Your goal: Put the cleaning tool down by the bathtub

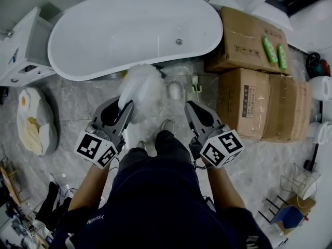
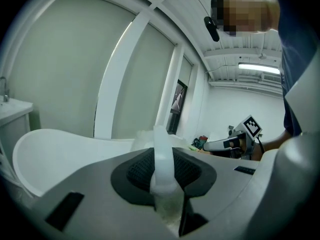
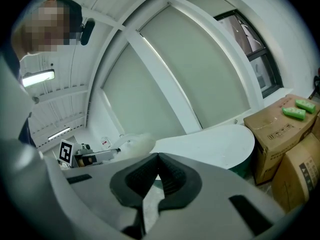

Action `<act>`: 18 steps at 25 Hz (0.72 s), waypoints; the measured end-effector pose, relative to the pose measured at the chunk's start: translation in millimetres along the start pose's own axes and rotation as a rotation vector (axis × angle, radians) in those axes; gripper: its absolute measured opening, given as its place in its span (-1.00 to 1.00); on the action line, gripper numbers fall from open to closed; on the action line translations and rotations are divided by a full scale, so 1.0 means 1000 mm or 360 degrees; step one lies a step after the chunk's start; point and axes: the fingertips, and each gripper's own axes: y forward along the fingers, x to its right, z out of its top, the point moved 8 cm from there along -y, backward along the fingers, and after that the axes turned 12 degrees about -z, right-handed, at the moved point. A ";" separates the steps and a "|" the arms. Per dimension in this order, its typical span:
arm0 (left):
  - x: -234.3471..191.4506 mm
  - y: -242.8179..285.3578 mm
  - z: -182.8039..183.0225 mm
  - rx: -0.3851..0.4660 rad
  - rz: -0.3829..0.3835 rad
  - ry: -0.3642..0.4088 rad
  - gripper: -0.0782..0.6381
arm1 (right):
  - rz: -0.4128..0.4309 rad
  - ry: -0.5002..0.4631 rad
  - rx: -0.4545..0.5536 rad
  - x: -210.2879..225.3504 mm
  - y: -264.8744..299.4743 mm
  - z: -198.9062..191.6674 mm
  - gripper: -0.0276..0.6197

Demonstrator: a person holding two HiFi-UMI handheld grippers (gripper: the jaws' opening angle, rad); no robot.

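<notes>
Left gripper [image 1: 118, 110]: clenched on the translucent white handle of the cleaning tool [image 1: 142, 87]. The handle stands up between the pads in the left gripper view. The tool's fluffy white head sits directly beyond the jaw tips, held off the floor or on it; I cannot tell which.

Right gripper [image 1: 193, 110]: closed, tips together, with nothing between them.

Clearances:
- The near rim of the bathtub [image 1: 104, 30] lies just ahead of the tool's head. In the head view the two overlap.
- To the outer side of the left gripper there is bare marbled floor [image 1: 78, 102], reaching to a white and yellow cushion-like item [image 1: 33, 121].
- To the outer side of the right gripper the cardboard boxes [image 1: 246, 102] stand near, so room there is tight.
- Between the two grippers, on the near side, are the person's legs [image 1: 166, 149].

Count:
- One bathtub and one cleaning tool.
- Three cardboard boxes as far as can be made out, one ahead and right and two side by side.
- Two green items [image 1: 270, 50] on the far box.
- One white cabinet [image 1: 21, 51], ahead and left of the left gripper.

Obscured:
- In the head view the handle is covered by the left gripper.
- Small white objects at the foot of the tub, between the two jaw lines, are partly masked by the fluffy head and cannot be identified.
- Items at the right margin are cut off.
</notes>
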 end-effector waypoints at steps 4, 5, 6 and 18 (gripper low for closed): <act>-0.012 0.027 -0.008 -0.0058 0.0013 0.0003 -0.47 | -0.0014 -0.0010 -0.0047 0.026 0.020 -0.003 -0.90; -0.016 0.033 -0.013 -0.0080 0.0009 0.0006 -0.47 | -0.0025 -0.0012 -0.0061 0.032 0.025 -0.006 -0.90; -0.019 0.040 -0.018 -0.0105 0.0002 0.0006 -0.47 | -0.0035 -0.0011 -0.0073 0.039 0.030 -0.009 -0.90; -0.088 0.119 -0.144 -0.0412 -0.0150 -0.0057 -0.47 | -0.0223 0.0042 -0.0174 0.104 0.104 -0.096 -0.90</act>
